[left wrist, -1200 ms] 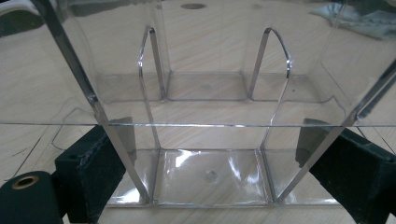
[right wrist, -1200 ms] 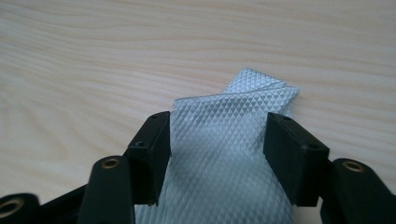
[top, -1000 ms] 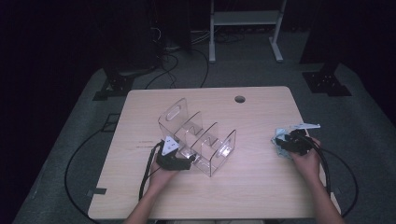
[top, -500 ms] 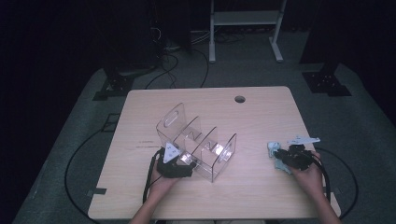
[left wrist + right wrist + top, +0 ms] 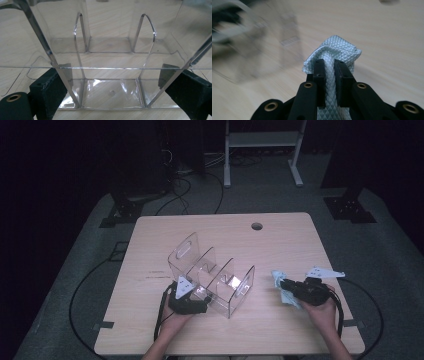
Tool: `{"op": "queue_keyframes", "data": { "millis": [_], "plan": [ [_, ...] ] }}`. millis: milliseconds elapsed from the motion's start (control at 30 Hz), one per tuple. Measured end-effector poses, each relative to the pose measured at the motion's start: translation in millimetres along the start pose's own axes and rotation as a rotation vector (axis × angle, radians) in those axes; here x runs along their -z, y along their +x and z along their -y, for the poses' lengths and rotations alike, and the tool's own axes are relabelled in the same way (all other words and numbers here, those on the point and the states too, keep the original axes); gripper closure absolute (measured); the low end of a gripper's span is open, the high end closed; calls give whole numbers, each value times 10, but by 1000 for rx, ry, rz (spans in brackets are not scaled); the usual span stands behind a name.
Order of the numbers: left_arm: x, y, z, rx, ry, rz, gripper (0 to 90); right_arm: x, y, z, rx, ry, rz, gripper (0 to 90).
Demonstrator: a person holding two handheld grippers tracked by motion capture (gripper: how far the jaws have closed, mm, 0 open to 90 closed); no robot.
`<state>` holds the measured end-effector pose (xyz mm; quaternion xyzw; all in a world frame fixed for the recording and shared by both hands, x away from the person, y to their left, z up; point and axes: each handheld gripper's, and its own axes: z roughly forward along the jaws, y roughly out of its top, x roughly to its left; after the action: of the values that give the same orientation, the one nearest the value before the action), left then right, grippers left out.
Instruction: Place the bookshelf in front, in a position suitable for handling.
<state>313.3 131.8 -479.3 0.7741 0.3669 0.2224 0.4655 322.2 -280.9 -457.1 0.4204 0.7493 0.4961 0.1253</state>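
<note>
Near the front edge of the surface (image 5: 150, 250), the right gripper (image 5: 329, 67) has just been closing and now pinches a pale blue quilted cloth (image 5: 337, 53). The left gripper (image 5: 110, 87) clamps the clear acrylic organizer (image 5: 110, 47), which stands near the middle.

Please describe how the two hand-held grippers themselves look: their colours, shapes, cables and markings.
Both are black. The left gripper carries a pale grey three-cornered plate on top and trails a black cable; its pads are matte and rough at the edges. The right gripper has flat rectangular jaws on arms with brass-coloured rivet holes, and the same grey plate. No sleeves show.
</note>
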Motion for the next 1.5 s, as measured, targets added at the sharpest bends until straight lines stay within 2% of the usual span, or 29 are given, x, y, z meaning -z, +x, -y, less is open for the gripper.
{"op": "queue_keyframes", "data": {
  "millis": [33,67,100,133,167,233,267,333,367,433,500,600,667,733,800,833,900,933,1000,1033,1133,1233,1267,1333,1400,1433,1467,1500],
  "plan": [
    [-4,-9,-1,0,0,1,79,9,78,-48,4,-37,-34,804],
    [-8,-17,-3,-5,1,3,80,10,253,-133,21,-98,-106,803],
    [-13,-28,-5,-6,1,7,80,10,253,-133,21,-98,-106,803],
    [-22,-53,-11,-10,2,13,79,-20,431,-194,49,-132,-147,803],
    [-24,-65,-12,-13,3,17,79,-45,495,-213,59,-145,-166,803],
    [-26,-75,-13,-16,3,23,79,-75,548,-225,74,-151,-169,803],
    [-28,-88,-13,-19,2,24,79,-164,595,-215,95,-139,-161,802],
    [-28,-87,-11,-19,0,25,79,-191,587,-199,96,-138,-156,802],
    [-28,-88,-12,-19,0,25,79,-245,526,-154,61,-129,-160,802],
    [-28,-89,-12,-20,0,24,79,-266,497,-132,54,-121,-152,802],
    [-29,-90,-13,-21,0,24,79,-344,432,-63,42,-85,-134,800],
    [-32,-93,-11,-17,0,24,78,-380,410,-45,37,-62,-126,801],
    [-33,-94,-9,-17,-2,24,78,-366,424,-58,43,-65,-119,801],
    [-32,-95,-8,-20,-1,25,78,-268,505,-142,74,-123,-109,801],
    [-32,-96,-8,-20,-1,25,78,-241,527,-166,83,-136,-112,801],
    [-33,-97,-9,-20,0,25,78,-242,546,-167,105,-135,-97,801],
    [-33,-97,-10,-20,0,25,78,-265,538,-145,101,-123,-94,800],
    [-34,-103,-11,-21,-5,21,78,-338,493,-80,90,-87,-88,800],
    [-33,-102,-11,-21,-4,21,77,-375,466,-47,83,-69,-85,799],
    [-31,-98,-9,-21,-4,20,77,-422,422,-7,64,-43,-86,799],
    [-35,-91,-9,-18,-3,21,77,-416,427,-32,66,-41,-76,799],
    [-35,-91,-21,-20,6,20,77,-355,466,-99,76,-74,-83,798],
    [-35,-91,-15,-18,2,21,77,-286,500,-172,85,-111,-96,798],
    [-35,-89,-13,-19,0,22,77,-273,509,-193,92,-117,-95,798],
    [-36,-90,-10,-19,-5,20,77,-309,493,-171,93,-110,-93,796],
    [-35,-91,-10,-19,-6,18,77,-344,469,-137,82,-97,-93,796],
    [-33,-88,-9,-19,-5,17,77,-438,406,-42,62,-55,-81,795],
    [-32,-85,-8,-19,-6,16,77,-438,406,-42,62,-55,-81,795]
  ]
}}
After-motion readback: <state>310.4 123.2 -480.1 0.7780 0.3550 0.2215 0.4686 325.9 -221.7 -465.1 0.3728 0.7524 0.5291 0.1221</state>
